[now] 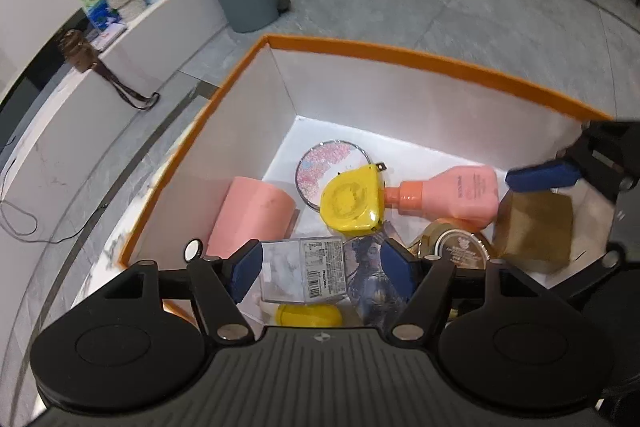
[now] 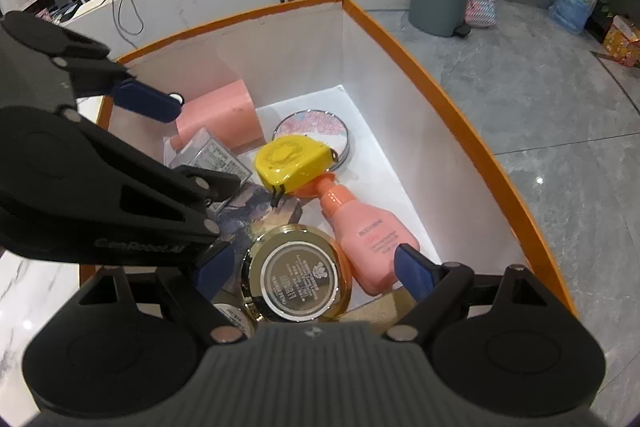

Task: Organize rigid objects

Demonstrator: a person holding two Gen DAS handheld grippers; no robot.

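1. Reading the clock off the left wrist view, hub on the yellow tape measure (image 1: 352,199). All of it down inside the orange-rimmed box (image 1: 360,47), white on the inside.
2. Way out at 9 o'clock: a pink cup (image 1: 252,215) on its side, up against the left wall.
3. Down at 7 o'clock: the left gripper (image 1: 320,271), tongs spread, pinching nothing. Got a clear marbled box (image 1: 304,267) with a barcode label sitting in the gap, pads just beside it but not pressing. Picture card (image 1: 368,267) next to it at 6 o'clock, partly behind the right-hand pad.
4. Up at 11 o'clock: a round compact (image 1: 320,163) with a pink speckled lid, lower edge tucked under the tape measure.
5. Over at 3 o'clock: a pink bottle (image 1: 464,195) lying flat, orange cap right up against the tape measure.
6. At 4 o'clock, lower: a gold tin (image 1: 460,247), only partly showing from here.
7. Further along 4 o'clock: a brownish-gold carton (image 1: 536,231), blurry, with one blue finger (image 1: 540,175) of the other tool just above it.
8. Switching to the right wrist view: the right gripper (image 2: 314,271), tongs spread too, holding nothing. Gold tin below the gap, bottle base just beside the right-hand pad. Can't tell whether that pad touches the bottle.
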